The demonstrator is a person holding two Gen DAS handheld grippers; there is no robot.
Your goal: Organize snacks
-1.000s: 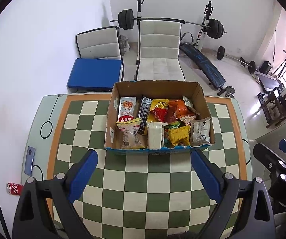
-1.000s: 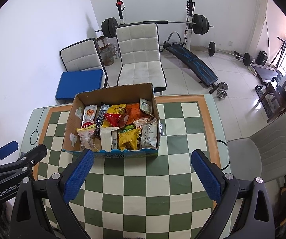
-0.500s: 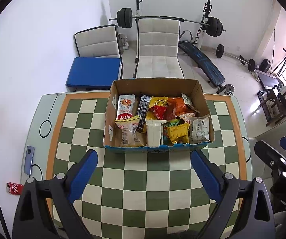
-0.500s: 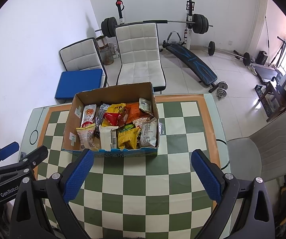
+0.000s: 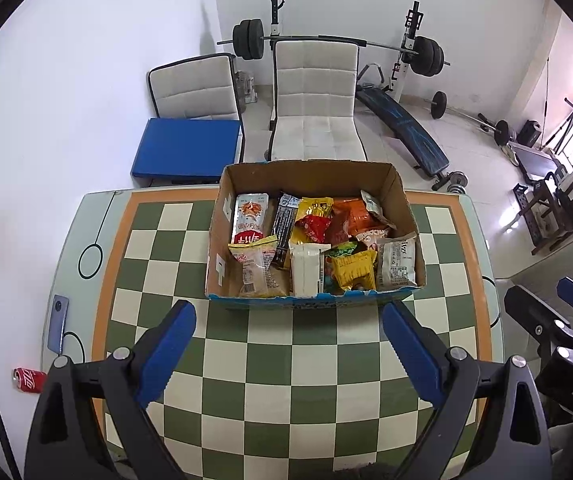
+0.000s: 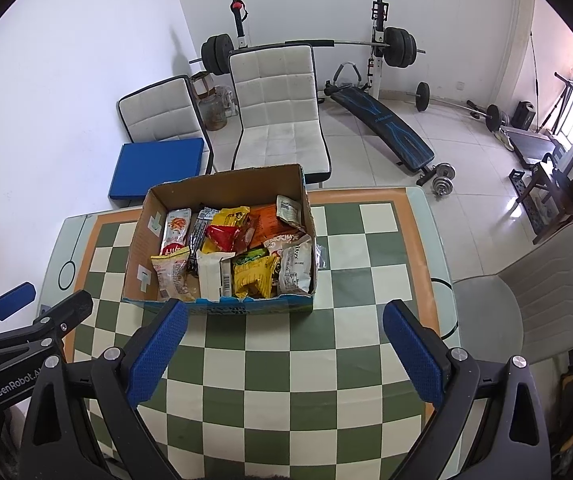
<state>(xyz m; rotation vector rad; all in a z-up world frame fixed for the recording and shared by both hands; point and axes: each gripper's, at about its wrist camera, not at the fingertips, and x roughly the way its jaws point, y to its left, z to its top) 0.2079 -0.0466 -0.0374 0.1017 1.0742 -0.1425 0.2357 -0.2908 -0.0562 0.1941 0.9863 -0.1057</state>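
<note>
**Nothing has moved: both claws wait over the bench**

Nothing has moved since the earlier pictures. Your two hands have kept still, and the box sits in the same spot.

You hold the left claw (image 5: 288, 318) tipped down toward the bench (image 5: 270, 364). Its two blue fingers (image 5: 166, 350) are spread wide apart, with nothing between them. They hang above the green and white squares, just in front of the box.

You hold the right claw (image 6: 284, 320) the same way, tipped down. Its fingers (image 6: 414, 350) are wide apart too, and they hold nothing. The left claw shows at the left edge of the right wrist view, so the two sit side by side.

The cardboard box (image 5: 404, 216) stands on the far half of the bench. The snacks (image 5: 310, 248) are all inside it, packed close together. You can see a yellow pack (image 5: 354, 270), a red pack (image 5: 312, 229) and a white carton (image 5: 305, 268) among them. A phone (image 5: 57, 323) lies at the bench's left edge.
</note>
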